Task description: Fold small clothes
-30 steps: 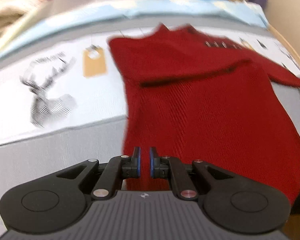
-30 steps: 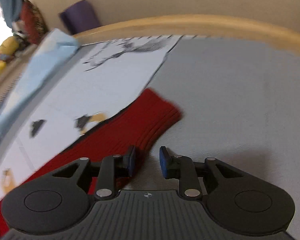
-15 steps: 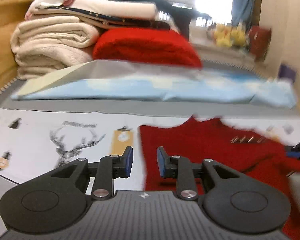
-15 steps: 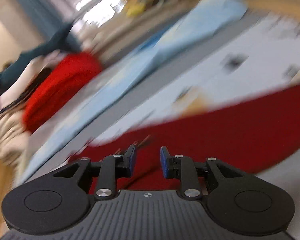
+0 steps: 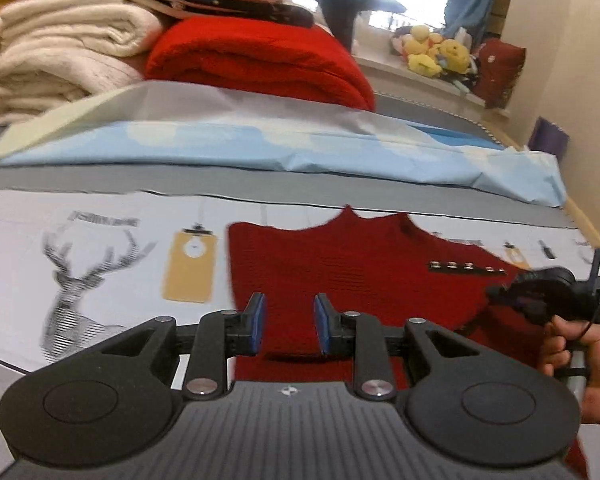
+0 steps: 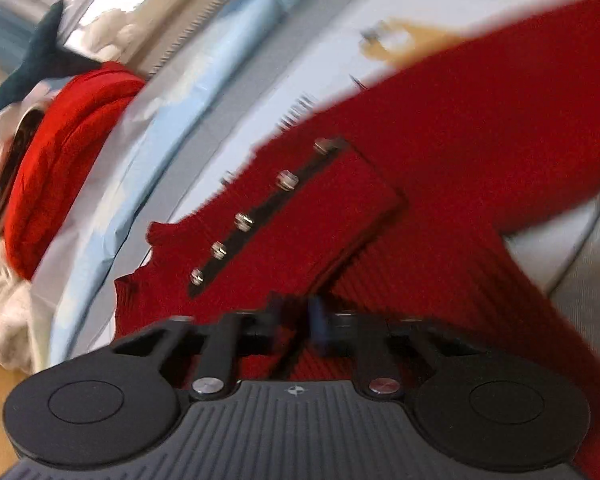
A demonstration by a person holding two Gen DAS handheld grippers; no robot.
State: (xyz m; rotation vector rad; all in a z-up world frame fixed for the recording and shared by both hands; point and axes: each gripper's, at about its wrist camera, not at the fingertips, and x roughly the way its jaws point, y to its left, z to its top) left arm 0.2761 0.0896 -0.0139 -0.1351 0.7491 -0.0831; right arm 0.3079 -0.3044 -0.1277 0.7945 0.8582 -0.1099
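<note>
Bed scene: deer print (image 5: 88,280) at 9 o'clock on sheet (image 5: 28,248). Red sweater (image 5: 360,272) flat at centre, cuff with studs (image 6: 244,222) folded across. Left gripper (image 5: 288,322) above sweater hem, jaws apart, empty. Right gripper (image 6: 296,316) at 3 o'clock, hand-held, jaws just closed; blurred, cloth pinch unclear.

One dark red knit garment (image 5: 364,280) lies on the bed (image 5: 80,184), with five metal snaps (image 6: 244,222) on its placket. One bright red folded blanket (image 5: 260,60) sits at the far edge. Two hand-held grippers: left (image 5: 288,330), right (image 6: 296,320).
</note>
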